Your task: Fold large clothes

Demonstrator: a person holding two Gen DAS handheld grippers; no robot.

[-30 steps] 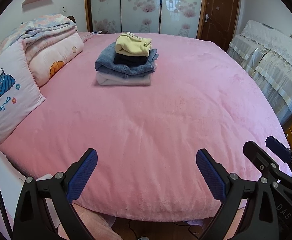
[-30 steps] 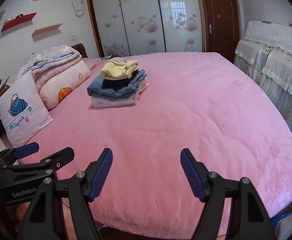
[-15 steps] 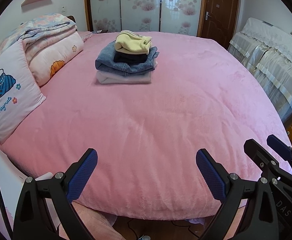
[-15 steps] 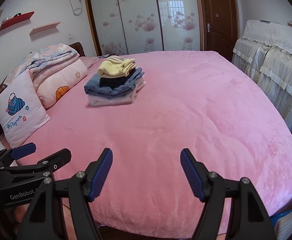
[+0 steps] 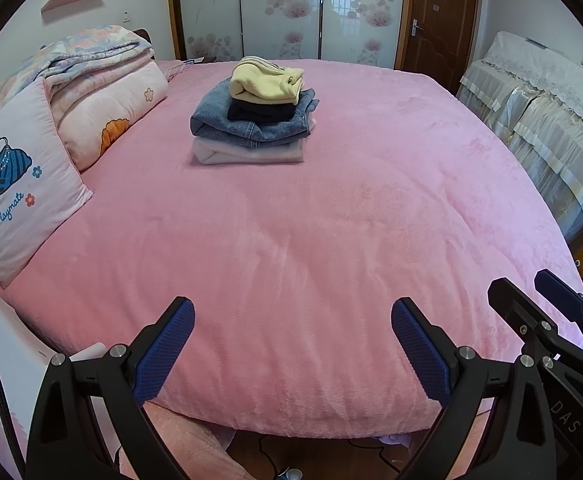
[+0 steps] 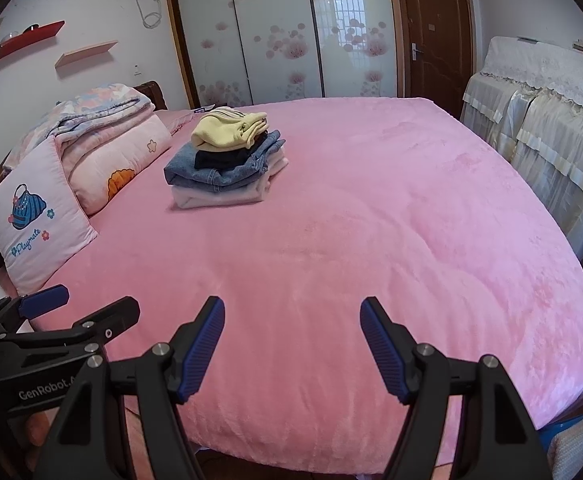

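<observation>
A stack of folded clothes (image 5: 253, 114) sits far back on the pink bed (image 5: 291, 248): a yellow top on a dark garment, blue jeans and a pale piece at the bottom. It also shows in the right wrist view (image 6: 227, 160). My left gripper (image 5: 291, 316) is open and empty above the bed's near edge. My right gripper (image 6: 291, 312) is open and empty beside it, and shows at the right of the left wrist view (image 5: 539, 300). The left gripper shows at the lower left of the right wrist view (image 6: 79, 308).
A printed pillow (image 5: 15, 196) and folded quilts (image 5: 99, 92) lie along the bed's left side. A cloth-covered cabinet (image 5: 547, 120) stands to the right. Sliding wardrobe doors (image 5: 287, 12) and a brown door (image 5: 439, 20) are behind the bed.
Both grippers have tilted slightly downward and back, so the bed and the stack sit a little higher in view. Both stay open and empty.
</observation>
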